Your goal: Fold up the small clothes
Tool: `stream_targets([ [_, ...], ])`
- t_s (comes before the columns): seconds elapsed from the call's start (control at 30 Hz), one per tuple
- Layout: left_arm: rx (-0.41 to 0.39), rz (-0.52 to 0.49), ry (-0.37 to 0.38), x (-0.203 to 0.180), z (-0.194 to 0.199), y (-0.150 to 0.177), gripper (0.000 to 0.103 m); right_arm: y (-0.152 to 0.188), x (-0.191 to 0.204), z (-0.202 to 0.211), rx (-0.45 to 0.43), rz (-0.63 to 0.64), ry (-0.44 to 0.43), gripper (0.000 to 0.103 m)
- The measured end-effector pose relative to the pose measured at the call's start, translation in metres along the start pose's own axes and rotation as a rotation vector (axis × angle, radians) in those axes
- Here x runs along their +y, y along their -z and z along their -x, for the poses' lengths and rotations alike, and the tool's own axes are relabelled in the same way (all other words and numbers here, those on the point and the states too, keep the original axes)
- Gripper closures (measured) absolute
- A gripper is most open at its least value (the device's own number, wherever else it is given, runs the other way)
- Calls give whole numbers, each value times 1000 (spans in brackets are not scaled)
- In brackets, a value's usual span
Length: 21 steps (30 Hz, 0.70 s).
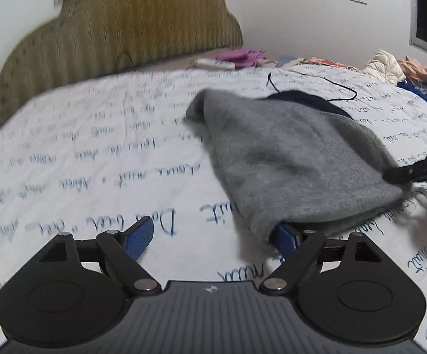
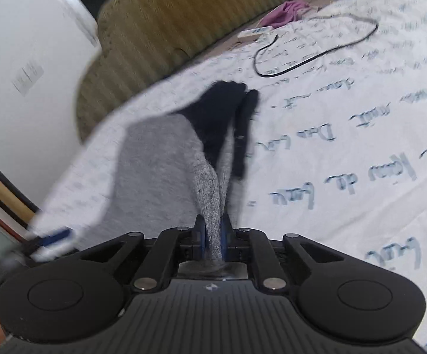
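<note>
One grey garment (image 1: pixel 296 165) lies centre-right on the bed sheet (image 1: pixel 95 147). My right gripper (image 2: pixel 213 236) is clenched on its edge, my left gripper (image 1: pixel 213 236) spread wide, empty. Mid-fold, I judge; next, the left must catch the near corner.

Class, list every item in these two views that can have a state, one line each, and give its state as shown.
Left tool: open, jaws wide, one finger under the garment's near edge, no grip.
Right tool: shut on the grey garment.
Grey garment: partly folded, lying on the bed, one end lifted.
Black cable: loose, looped on the bedsheet.
Bedsheet: spread flat.
Clothes pile: unfolded, heaped at the far corner.
</note>
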<state>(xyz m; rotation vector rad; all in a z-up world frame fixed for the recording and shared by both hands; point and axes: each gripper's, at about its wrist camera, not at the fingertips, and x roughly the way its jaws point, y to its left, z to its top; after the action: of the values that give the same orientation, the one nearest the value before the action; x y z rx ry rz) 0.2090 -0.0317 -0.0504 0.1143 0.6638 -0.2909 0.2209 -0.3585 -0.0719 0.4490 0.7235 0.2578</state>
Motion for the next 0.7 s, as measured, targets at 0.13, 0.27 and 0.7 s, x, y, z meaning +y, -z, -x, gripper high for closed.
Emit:
stream_targets([
  [0.13,-8,-44,-25,-14,10,7,18,3,7,5,-37,34,99,66],
  [0.27,18,-14,-7,-24,11,12,18,9,24,14,-68,127,147,56],
  [0.7,47,51,-25,-41,24,25,18,38,52,24,-69,247,259,21],
])
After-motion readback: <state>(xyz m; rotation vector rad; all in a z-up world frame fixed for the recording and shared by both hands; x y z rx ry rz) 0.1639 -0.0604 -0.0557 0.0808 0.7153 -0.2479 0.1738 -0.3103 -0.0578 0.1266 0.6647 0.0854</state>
